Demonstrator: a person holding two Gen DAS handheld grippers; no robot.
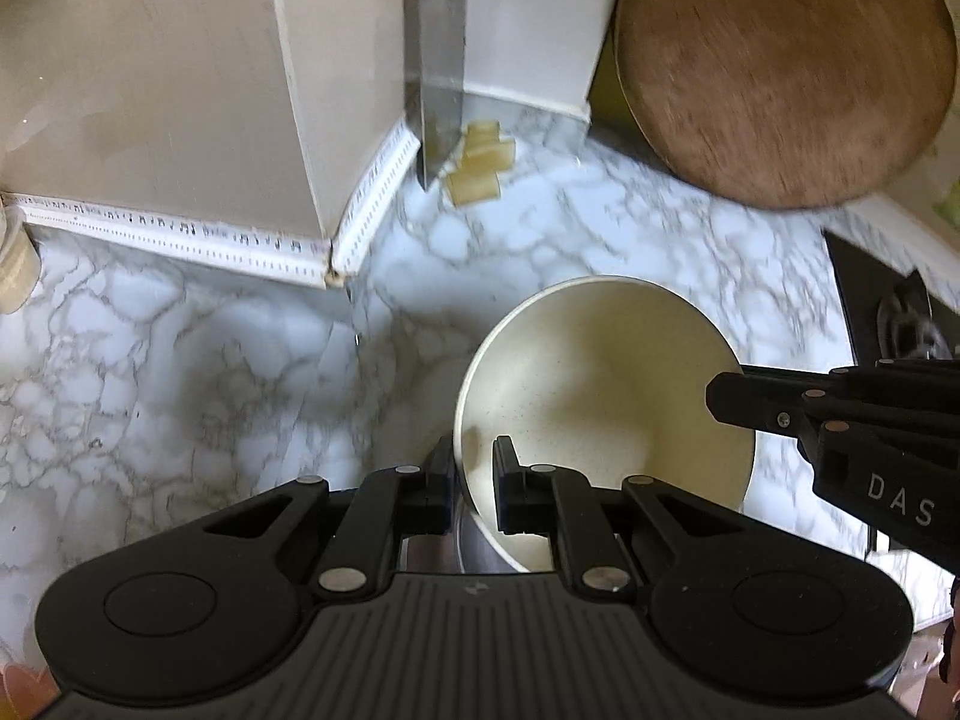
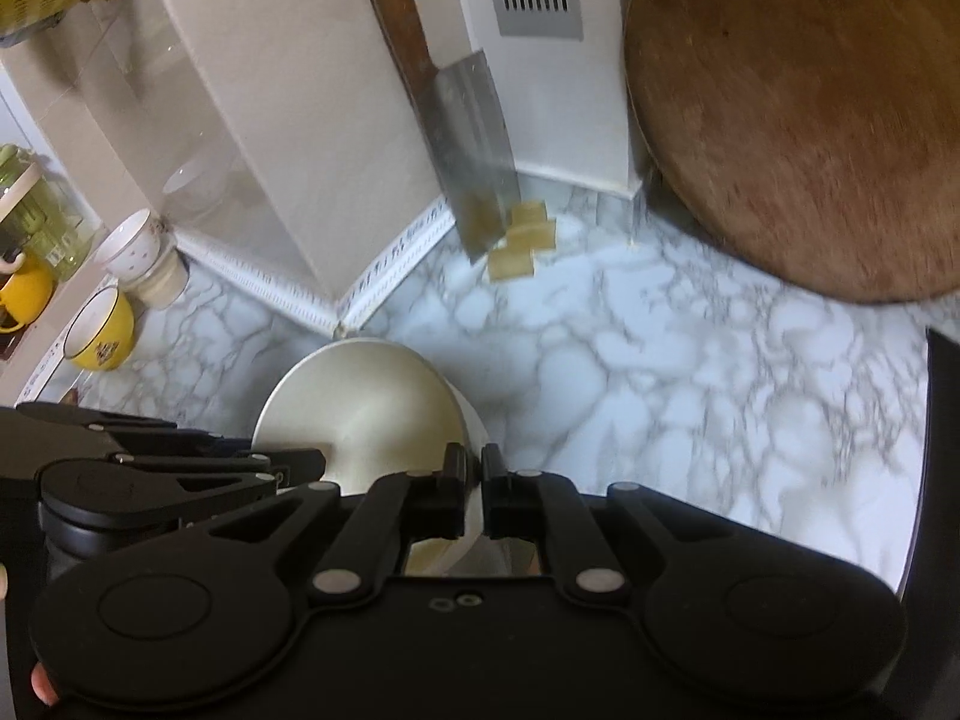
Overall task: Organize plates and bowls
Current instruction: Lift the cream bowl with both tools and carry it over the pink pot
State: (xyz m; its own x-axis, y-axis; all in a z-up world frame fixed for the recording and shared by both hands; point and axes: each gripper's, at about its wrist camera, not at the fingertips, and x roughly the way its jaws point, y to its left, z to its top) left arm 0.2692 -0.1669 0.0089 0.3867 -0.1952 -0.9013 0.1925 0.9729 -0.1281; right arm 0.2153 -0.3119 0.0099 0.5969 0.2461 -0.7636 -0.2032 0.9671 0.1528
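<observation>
A cream bowl is held tilted above the marble counter. My left gripper is shut on its left rim, one finger inside and one outside. My right gripper is shut on the opposite rim of the same bowl. The right gripper's fingers show in the left wrist view at the bowl's right edge. The left gripper shows in the right wrist view at the bowl's left edge.
A round wooden board leans on the wall at the back right. A cleaver leans in the corner beside yellow sponge pieces. A yellow mug, a white cup and a green jar stand at the left. A dark stove edge is at the right.
</observation>
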